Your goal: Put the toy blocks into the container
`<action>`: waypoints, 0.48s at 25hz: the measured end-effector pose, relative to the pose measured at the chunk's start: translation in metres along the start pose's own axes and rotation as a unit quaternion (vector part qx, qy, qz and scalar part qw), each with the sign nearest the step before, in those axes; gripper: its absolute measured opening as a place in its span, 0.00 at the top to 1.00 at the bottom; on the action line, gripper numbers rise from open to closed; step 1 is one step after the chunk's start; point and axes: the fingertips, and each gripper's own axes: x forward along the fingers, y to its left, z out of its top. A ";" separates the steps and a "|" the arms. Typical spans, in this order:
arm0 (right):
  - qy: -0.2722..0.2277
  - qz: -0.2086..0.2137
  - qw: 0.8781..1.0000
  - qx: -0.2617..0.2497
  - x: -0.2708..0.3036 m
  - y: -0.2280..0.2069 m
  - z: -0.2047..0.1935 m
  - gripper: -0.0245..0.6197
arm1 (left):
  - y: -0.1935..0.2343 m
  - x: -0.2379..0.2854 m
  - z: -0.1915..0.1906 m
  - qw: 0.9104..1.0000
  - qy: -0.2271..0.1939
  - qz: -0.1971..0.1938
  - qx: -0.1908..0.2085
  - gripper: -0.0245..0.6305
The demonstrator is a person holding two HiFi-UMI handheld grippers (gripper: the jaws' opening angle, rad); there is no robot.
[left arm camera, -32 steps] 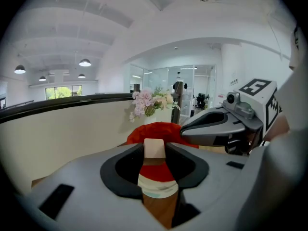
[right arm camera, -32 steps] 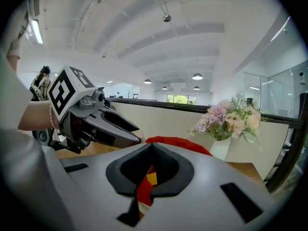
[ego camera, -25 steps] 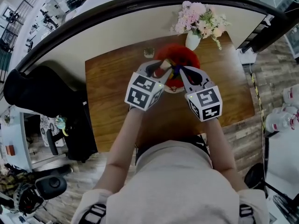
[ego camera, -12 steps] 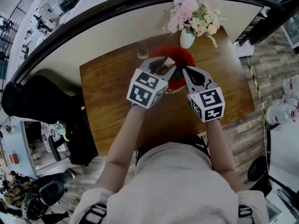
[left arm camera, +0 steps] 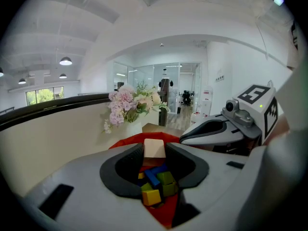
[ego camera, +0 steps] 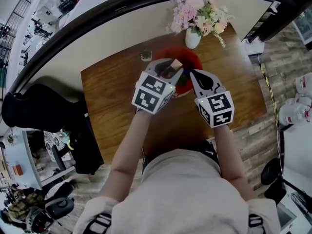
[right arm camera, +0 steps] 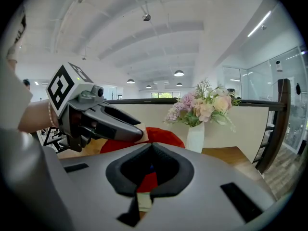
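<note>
In the left gripper view a pale wooden block point(left arm camera: 154, 148) sits pinched between the tips of my left gripper point(left arm camera: 155, 150), which is shut on it. Below it lies the red container point(left arm camera: 166, 214), holding several coloured blocks point(left arm camera: 159, 183). In the head view the left gripper point(ego camera: 176, 68) holds the pale block point(ego camera: 176, 64) over the red container point(ego camera: 194, 58). My right gripper point(ego camera: 188, 74) hangs beside it at the container's near right. In the right gripper view its jaws point(right arm camera: 151, 145) meet with nothing between them, and the red container point(right arm camera: 163, 136) lies beyond.
A white vase of pink flowers point(ego camera: 193, 37) stands at the brown table's point(ego camera: 112, 96) far right, just behind the container. A small glass point(ego camera: 146, 55) sits far left of the container. A cream wall with a dark rail runs behind the table. A black chair point(ego camera: 39, 108) stands left.
The left gripper has carried the pale block a little to the right, further over the red container. The right gripper has edged slightly closer to it.
</note>
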 end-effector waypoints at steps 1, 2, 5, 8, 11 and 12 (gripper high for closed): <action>0.000 0.000 1.000 0.001 0.000 0.000 -0.001 0.94 | 0.000 0.000 0.000 1.000 0.001 0.000 0.001 0.73; 0.000 0.000 1.000 0.002 0.000 0.001 -0.001 0.94 | 0.000 0.001 0.000 1.000 0.000 -0.001 0.002 0.73; 0.001 0.000 1.000 0.003 0.000 0.001 -0.002 0.94 | 0.000 0.001 0.001 1.000 -0.006 -0.003 -0.001 0.72; 0.001 -0.002 1.000 0.002 -0.002 0.001 -0.001 0.94 | -0.005 0.002 0.001 1.000 -0.007 -0.011 0.003 0.61; -0.001 -0.005 1.000 0.002 -0.004 0.001 0.000 0.94 | -0.008 0.003 0.001 1.000 -0.009 -0.014 0.010 0.56; -0.001 -0.005 1.000 0.002 -0.005 0.001 0.000 0.94 | -0.009 0.003 0.001 1.000 -0.008 -0.013 0.011 0.56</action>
